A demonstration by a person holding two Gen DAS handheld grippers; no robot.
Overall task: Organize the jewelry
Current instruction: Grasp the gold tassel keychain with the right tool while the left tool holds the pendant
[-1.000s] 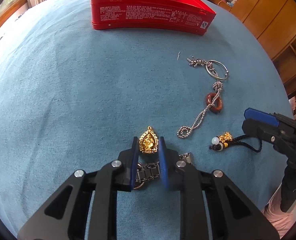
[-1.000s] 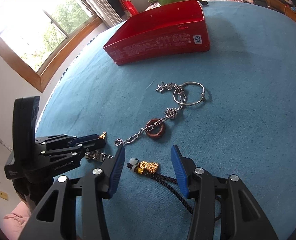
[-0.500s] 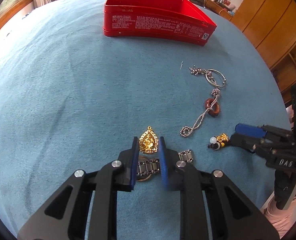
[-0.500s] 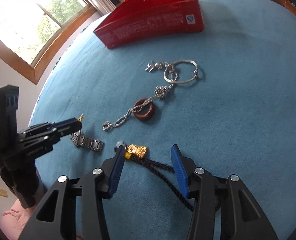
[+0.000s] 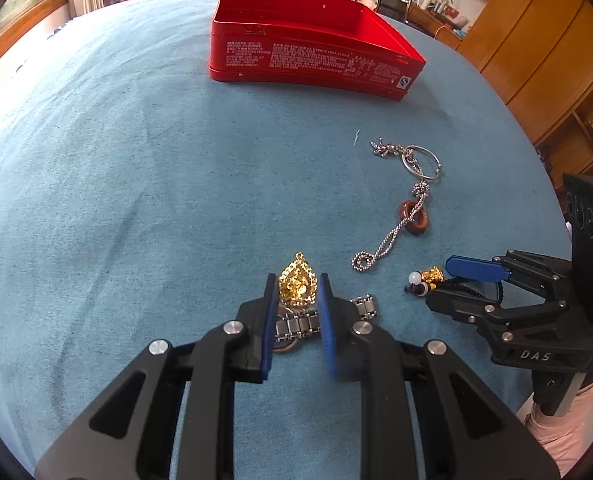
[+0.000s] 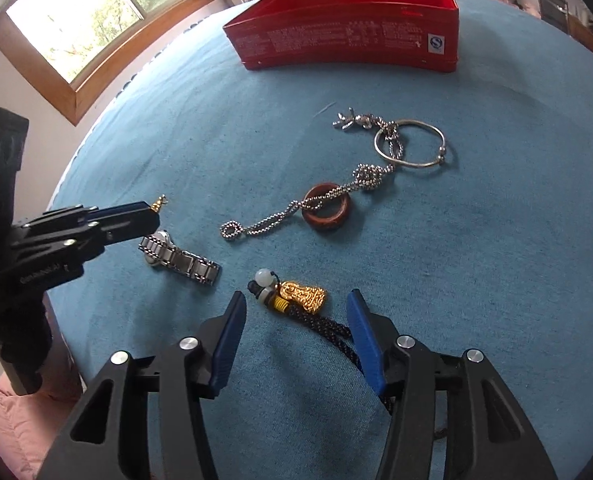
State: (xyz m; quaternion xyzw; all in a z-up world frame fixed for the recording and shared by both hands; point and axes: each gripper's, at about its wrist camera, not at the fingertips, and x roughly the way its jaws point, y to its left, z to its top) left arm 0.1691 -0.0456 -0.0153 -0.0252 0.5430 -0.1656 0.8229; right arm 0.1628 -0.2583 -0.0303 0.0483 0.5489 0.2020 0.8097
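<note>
The left gripper (image 5: 296,292) is clamped on an ornate gold filigree pendant (image 5: 297,283), above a silver link-band watch (image 6: 178,256). The right gripper (image 6: 296,312) hangs with jaws opening either side of a gold charm on black cord (image 6: 302,296). At twelve o'clock, farther off, sits an open red rectangular tin (image 5: 308,42).

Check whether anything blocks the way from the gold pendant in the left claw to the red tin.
Nothing visible does. The left claw holds the gold pendant, and only bare blue cloth lies between it and the open red tin. The chain lies off to the right.
</note>
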